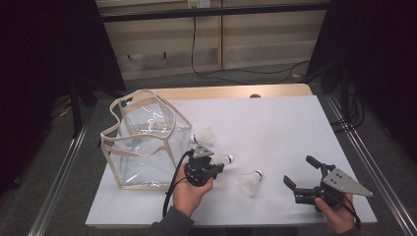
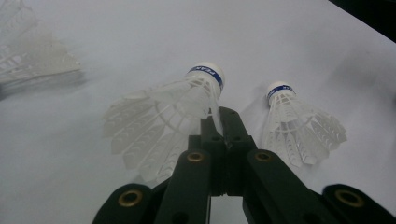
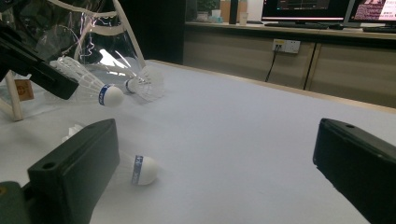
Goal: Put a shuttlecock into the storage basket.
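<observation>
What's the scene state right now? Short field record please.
surface: white table cover
bag: clear bag with cream trim, standing open at the table's left
left tongs: shut on the skirt edge of a held shuttlecock, lifted off the table
right tongs: open, nothing between the jaws
loose shuttlecock near bag: lying on the table beside the bag
loose shuttlecock in middle: lying on its side between the two tongs
shuttlecocks in bag: none visible
</observation>
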Demonstrator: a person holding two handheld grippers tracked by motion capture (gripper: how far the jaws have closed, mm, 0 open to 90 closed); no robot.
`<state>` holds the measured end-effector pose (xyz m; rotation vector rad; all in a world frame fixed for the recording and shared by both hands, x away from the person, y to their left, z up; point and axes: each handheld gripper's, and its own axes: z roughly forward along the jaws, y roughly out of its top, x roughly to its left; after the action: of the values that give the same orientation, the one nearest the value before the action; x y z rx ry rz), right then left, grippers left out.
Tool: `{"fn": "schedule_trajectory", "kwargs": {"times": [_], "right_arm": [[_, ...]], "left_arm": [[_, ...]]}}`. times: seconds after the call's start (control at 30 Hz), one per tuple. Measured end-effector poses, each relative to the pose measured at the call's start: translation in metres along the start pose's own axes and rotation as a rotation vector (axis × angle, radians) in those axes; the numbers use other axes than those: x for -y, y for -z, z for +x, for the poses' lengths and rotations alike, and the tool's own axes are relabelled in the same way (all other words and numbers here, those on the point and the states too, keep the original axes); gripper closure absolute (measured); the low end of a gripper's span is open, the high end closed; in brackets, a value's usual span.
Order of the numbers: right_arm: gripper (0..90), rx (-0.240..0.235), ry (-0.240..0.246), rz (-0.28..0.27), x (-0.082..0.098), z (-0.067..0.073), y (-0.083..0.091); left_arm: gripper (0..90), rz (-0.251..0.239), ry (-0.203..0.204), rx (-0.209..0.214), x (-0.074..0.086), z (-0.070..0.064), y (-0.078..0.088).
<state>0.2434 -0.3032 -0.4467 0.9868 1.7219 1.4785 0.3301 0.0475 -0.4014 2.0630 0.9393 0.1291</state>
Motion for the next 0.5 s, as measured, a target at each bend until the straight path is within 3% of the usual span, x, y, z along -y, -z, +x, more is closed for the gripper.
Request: {"fn": "schedule_trajectory", "kwargs": {"times": [0.5], "right_arm": [[0.3, 0.002, -0.003, -0.004, 0.000, -0.001, 0.000]], "left_arm": [[90.0, 0.006, -0.001, 0.032, -0.017, -0.002, 0.011]]}}
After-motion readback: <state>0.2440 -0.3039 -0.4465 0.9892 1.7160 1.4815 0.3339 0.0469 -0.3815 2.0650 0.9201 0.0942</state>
